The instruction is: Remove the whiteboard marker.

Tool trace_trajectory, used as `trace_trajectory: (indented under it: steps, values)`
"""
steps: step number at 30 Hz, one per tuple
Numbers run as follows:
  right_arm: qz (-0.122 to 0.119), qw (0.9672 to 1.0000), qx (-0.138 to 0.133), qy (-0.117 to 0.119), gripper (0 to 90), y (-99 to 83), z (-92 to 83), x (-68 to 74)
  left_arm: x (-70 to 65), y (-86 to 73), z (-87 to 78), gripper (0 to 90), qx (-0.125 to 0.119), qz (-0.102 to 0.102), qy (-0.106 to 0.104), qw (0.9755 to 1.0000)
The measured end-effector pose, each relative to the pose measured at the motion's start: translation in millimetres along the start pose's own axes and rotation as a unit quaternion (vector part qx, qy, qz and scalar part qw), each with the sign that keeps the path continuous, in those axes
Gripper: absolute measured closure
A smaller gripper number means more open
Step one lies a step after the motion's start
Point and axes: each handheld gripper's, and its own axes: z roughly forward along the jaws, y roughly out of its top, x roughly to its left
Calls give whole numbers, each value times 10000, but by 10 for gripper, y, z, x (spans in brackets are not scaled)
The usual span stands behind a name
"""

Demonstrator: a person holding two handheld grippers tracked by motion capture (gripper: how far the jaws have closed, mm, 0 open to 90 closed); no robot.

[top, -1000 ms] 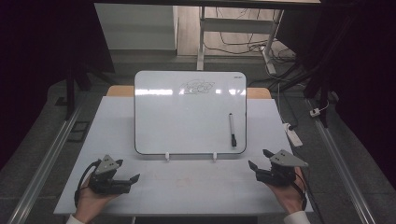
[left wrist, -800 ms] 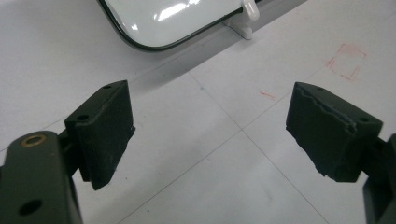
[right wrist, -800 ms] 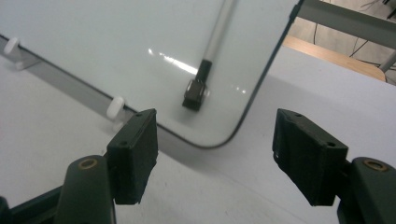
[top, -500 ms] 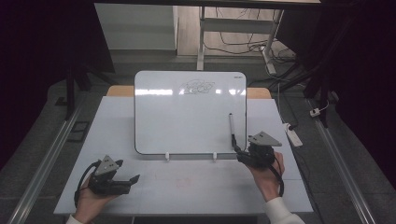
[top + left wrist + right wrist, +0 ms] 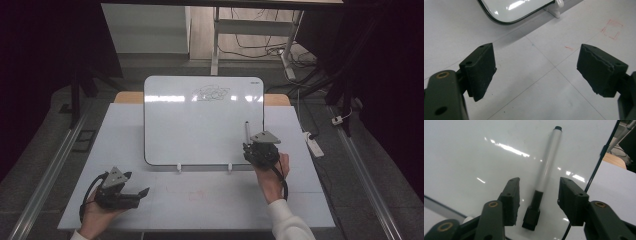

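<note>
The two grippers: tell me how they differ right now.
The right gripper has its jaws around the marker lying on the whiteboard, pads not touching it; the left gripper has only bare table between its jaws. The right gripper's jaws have just been closing; the left gripper's stand wide. Both are hand-held with black jaws.

We see the marker [image 5: 545, 167], a slim white barrel with a black cap end, lying flat on the whiteboard [image 5: 200, 125] near its right edge, lengthwise along that edge.
</note>
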Motion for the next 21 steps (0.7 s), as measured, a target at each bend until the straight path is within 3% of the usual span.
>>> trace_trajectory:
  steps: [10, 15, 21]
  values:
    - [11, 9994, 73, -326, 697, 63, 152, 59, 18, -12, 9, 160, 23, -3, 13, 10000]
    - [-134, 9978, 144, -626, 736, 75, 203, 116, 22, -17, 5, 160, 17, -7, 23, 10000]
    - [-216, 9972, 159, -699, 805, 82, 214, 166, 24, -22, -10, 160, -12, -6, 12, 10000]
